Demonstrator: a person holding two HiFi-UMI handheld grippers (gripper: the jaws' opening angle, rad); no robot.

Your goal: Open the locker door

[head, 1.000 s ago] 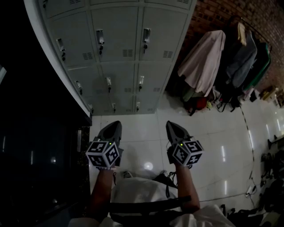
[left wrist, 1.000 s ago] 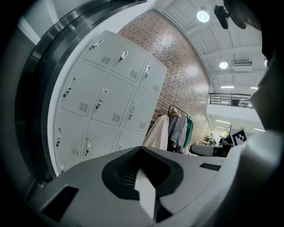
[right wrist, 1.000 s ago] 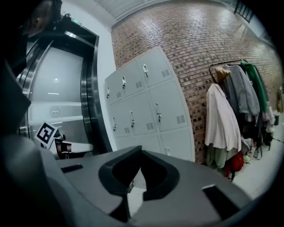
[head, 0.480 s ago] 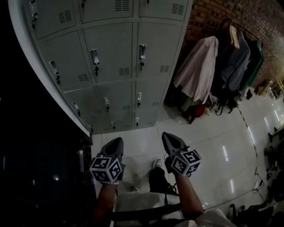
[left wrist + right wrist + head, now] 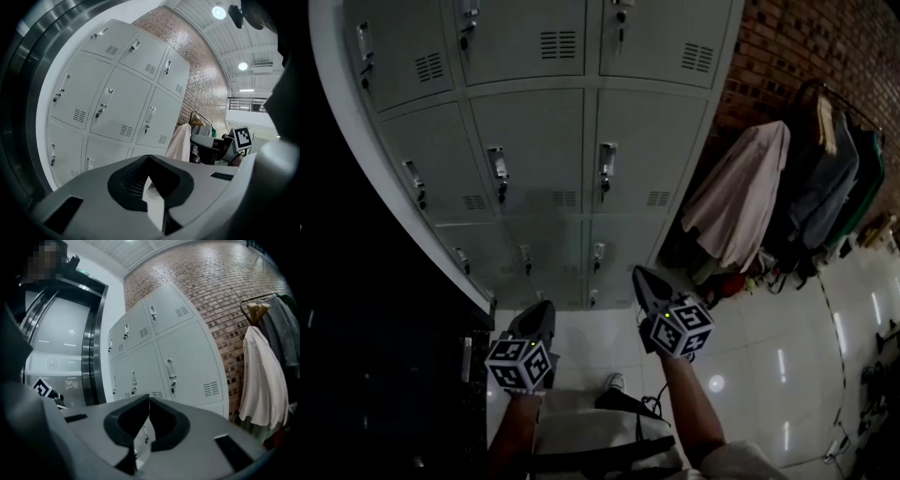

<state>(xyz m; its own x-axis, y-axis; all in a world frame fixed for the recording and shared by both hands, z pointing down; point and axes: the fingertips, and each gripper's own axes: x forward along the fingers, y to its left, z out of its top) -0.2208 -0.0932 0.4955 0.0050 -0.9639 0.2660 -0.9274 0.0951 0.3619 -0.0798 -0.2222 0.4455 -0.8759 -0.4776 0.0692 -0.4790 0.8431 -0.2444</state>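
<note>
Top locker row [image 5: 525, 37] is cut off at the upper edge.

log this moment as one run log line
stage: before contact | left gripper: shut, empty | right gripper: shut, empty | locker doors: closed, untouched

Holds left gripper [image 5: 542, 311] and right gripper [image 5: 642, 279] out ahead, side by side, on bare left forearm [image 5: 512, 436] and right forearm [image 5: 689, 412], right reaching farther forward. Presses left jaws tip to tip, empty. Has right jaws just eased open a hair, tips almost touching, nothing between
</note>
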